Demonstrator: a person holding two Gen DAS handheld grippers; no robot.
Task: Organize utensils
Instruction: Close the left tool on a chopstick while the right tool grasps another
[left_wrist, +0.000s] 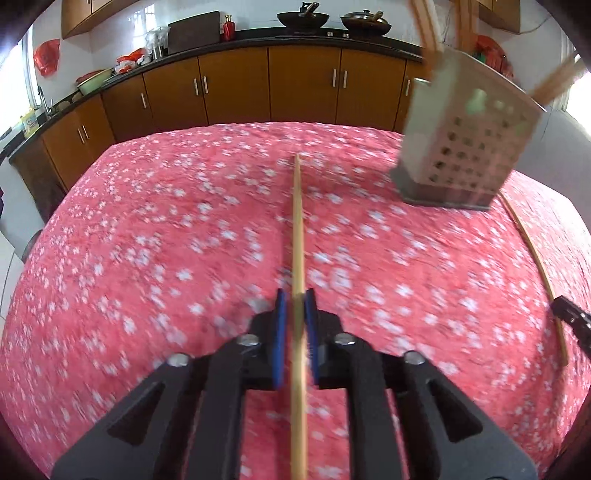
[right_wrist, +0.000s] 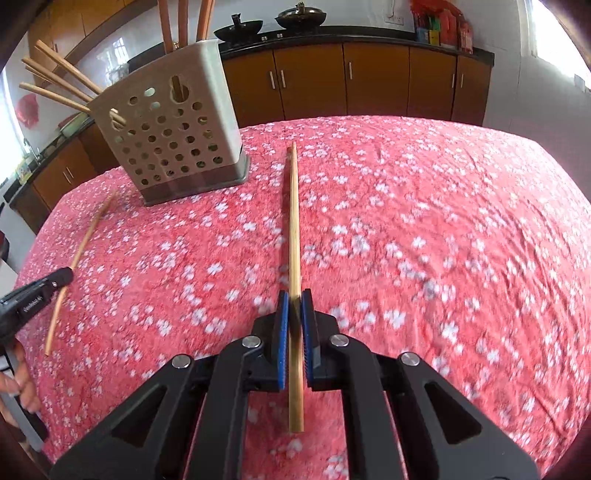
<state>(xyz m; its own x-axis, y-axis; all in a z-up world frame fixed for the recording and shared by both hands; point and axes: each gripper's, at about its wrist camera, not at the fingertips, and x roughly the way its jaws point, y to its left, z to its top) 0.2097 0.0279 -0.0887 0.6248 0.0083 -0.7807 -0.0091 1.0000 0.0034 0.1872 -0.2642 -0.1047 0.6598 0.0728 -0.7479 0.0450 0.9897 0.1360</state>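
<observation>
- Chopsticks fill both views, one clamped in each gripper, over a table under a pink floral tablecloth (left_wrist: 155, 229).
- In the left wrist view, the left gripper (left_wrist: 295, 306) has its blue-padded jaws closed to a narrow gap on a pale wooden chopstick (left_wrist: 297, 229), which runs straight up the centre of the frame, its far tip above the cloth and its near end passing out at the bottom edge.
- A perforated utensil holder (left_wrist: 465, 140) stands on the cloth in the upper right of that view, blurred, with chopstick ends sticking out of its top.
- The second chopstick (left_wrist: 535, 266) shows as a thin curved line along the right side of the frame, with the tip of the right gripper (left_wrist: 570, 315) at the right edge beside it.
- In the right wrist view, the right gripper (right_wrist: 294, 302) is likewise pinched nearly closed on a chopstick (right_wrist: 294, 229) lying along the frame's centre; its near end stops just short of the bottom.
- The holder (right_wrist: 173, 136) sits upper left here, leaning in the fisheye, with several brown chopsticks (right_wrist: 59, 79) fanning out of it to the left and upward.
- The left gripper (right_wrist: 35, 291) appears at the left edge, holding its chopstick (right_wrist: 79, 254) at a slant.
- Wooden kitchen cabinets (right_wrist: 369, 81) line the background.
</observation>
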